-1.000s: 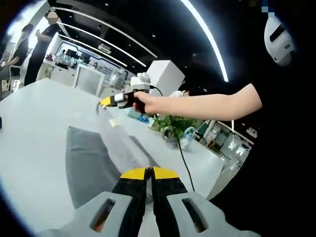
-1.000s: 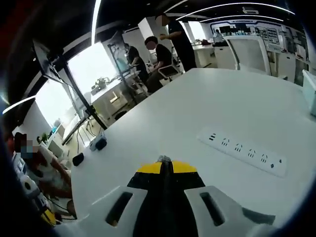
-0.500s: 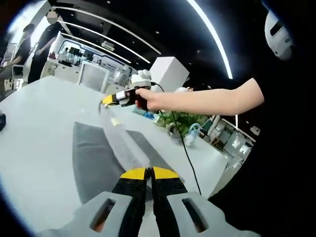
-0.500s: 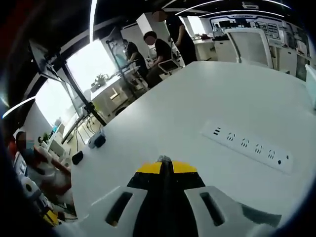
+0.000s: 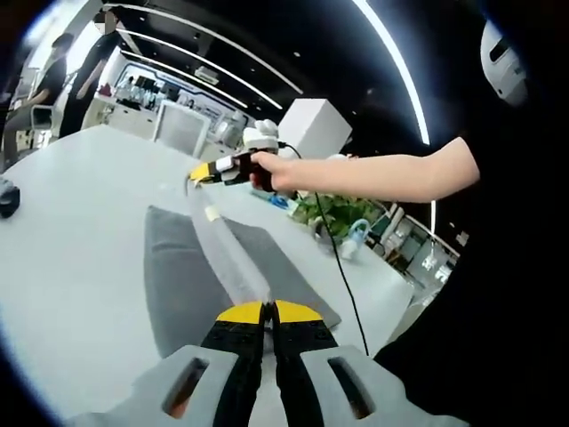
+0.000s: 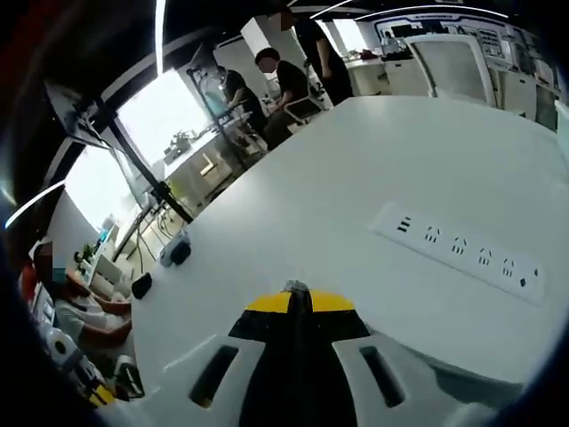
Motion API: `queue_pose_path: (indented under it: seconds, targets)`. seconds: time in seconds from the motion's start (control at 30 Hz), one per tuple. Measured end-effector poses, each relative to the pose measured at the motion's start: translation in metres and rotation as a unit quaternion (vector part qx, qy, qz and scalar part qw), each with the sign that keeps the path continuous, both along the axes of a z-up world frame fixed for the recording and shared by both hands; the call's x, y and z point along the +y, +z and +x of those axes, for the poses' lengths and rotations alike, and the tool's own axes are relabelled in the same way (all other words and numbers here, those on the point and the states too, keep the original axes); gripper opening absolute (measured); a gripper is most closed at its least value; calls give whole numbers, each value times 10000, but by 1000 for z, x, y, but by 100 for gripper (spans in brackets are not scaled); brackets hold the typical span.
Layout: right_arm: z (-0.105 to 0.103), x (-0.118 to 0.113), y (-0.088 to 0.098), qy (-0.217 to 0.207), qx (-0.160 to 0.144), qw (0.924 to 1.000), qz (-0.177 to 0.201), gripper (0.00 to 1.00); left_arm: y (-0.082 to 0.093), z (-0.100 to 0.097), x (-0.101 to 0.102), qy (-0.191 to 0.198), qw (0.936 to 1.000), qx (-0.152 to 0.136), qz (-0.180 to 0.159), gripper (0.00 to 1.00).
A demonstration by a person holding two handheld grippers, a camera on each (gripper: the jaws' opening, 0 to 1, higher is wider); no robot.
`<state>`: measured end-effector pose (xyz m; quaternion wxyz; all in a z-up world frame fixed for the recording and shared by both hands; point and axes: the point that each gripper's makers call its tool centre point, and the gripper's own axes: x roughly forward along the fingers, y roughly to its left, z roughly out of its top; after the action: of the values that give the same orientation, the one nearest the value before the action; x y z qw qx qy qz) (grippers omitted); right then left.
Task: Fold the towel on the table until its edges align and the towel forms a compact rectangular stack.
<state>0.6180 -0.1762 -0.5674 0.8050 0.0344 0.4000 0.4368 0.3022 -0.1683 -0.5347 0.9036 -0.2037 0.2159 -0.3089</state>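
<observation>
One fold mid-way: left gripper (image 5: 268, 311) and right gripper (image 5: 206, 174) each pinch the towel (image 5: 182, 276) edge, lifted above the table (image 5: 71, 222); laying down and aligning remain.

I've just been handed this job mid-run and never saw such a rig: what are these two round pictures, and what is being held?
No robot here: a person carries a two-jaw gripper in each hand, each with its own fisheye camera. In the left gripper view, the left gripper is shut on the near end of a grey towel, whose raised edge stretches to the right gripper, shut on the far end; the rest lies on the white table. The right gripper view looks along its own closed jaws, past the right gripper, across the table to a white power strip.
</observation>
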Motion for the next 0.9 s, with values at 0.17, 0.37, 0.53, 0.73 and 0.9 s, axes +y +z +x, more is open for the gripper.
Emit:
queue_pose_path:
  seconds: [0.17,0.37,0.53,0.73,0.9]
  targets:
    - [0,2,-7,25,63,10000,-69,2,-10,1,4,53,9999,123,25,3]
    - [2,5,-17,42,149,9998,-139,2,-19,0,7,81,9996,242,101,3]
    - [0,9,-26,82,231,9996,-162,2,-33,-1,9,32,9987,354,355,3]
    - [2,13,-35,103,308,9993,-203,2,-42,0,14,77,9981,461,391,3]
    - [3,15,-43,131,365,9989,-270,2,-56,1,20,164,9972,600,418,3]
